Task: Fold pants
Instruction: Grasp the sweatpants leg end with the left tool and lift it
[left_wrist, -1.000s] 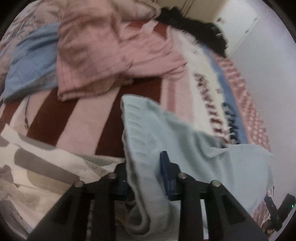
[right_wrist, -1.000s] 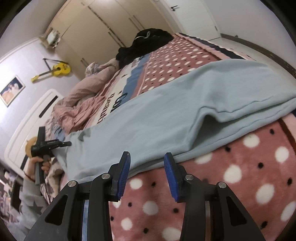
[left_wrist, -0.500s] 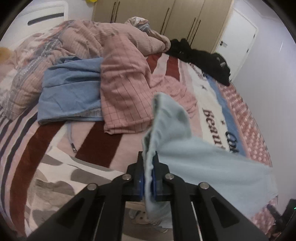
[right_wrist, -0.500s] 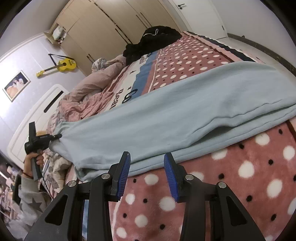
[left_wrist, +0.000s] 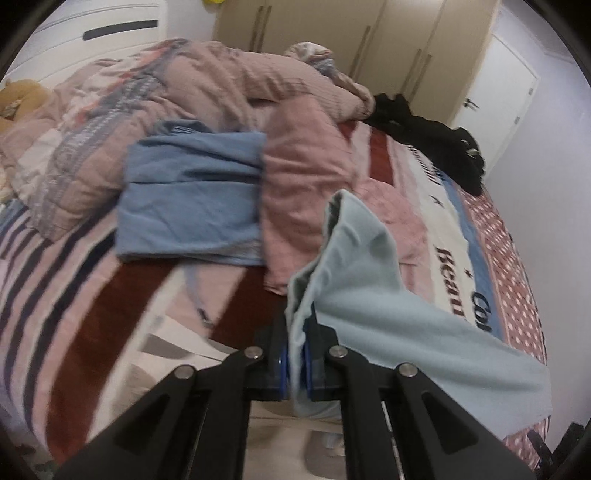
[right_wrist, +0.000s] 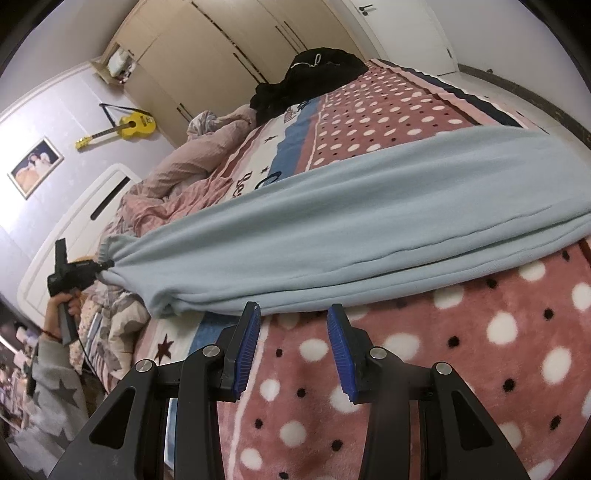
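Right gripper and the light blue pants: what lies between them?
Only a bare strip of the polka-dot blanket; the right wrist view shows the right gripper open, just short of the light blue pants.

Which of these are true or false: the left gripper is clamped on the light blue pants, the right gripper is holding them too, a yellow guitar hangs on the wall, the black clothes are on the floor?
1. The left gripper is clamped on the light blue pants. True.
2. The right gripper holds the pants too. False: its jaws are open and empty, just short of the pants' edge.
3. A yellow guitar hangs on the wall. True.
4. The black clothes are on the floor. False: they lie on the bed.
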